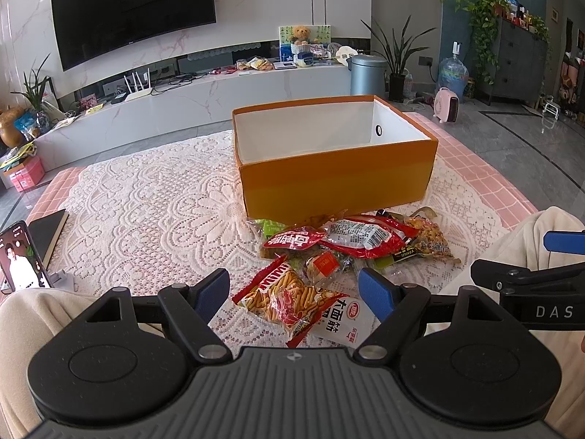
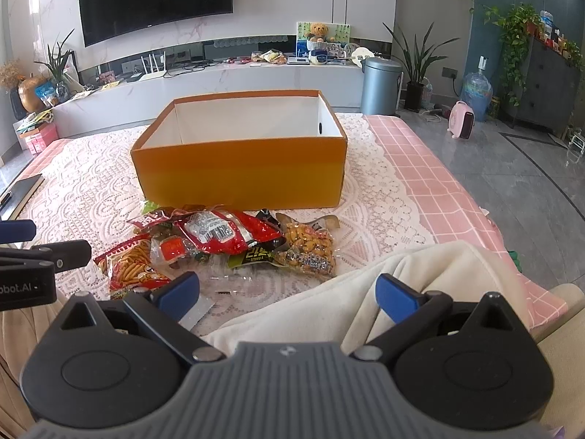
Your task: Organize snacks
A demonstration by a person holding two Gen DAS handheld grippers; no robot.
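Barely starting: orange box [image 1: 336, 179] sitting empty, nothing sorted yet.
Hovering released and empty-jawed, left gripper [image 1: 294, 292] and right gripper [image 2: 289, 292]; snack packets [image 1: 351, 241] all lying heaped just ahead, awaiting boxing.

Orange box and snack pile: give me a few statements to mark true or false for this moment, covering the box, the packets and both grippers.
1. The orange box already holds several snack packets. False: only its white inside walls show, and no packet is visible in it.
2. The snack pile lies on the lace cloth in front of the box. True.
3. The left gripper is shut on the stick-snack packet. False: its jaws stand wide apart and grip nothing.
4. The right gripper is open and holds nothing. True.
5. A phone with a lit screen stands at the left edge of the left wrist view. True.
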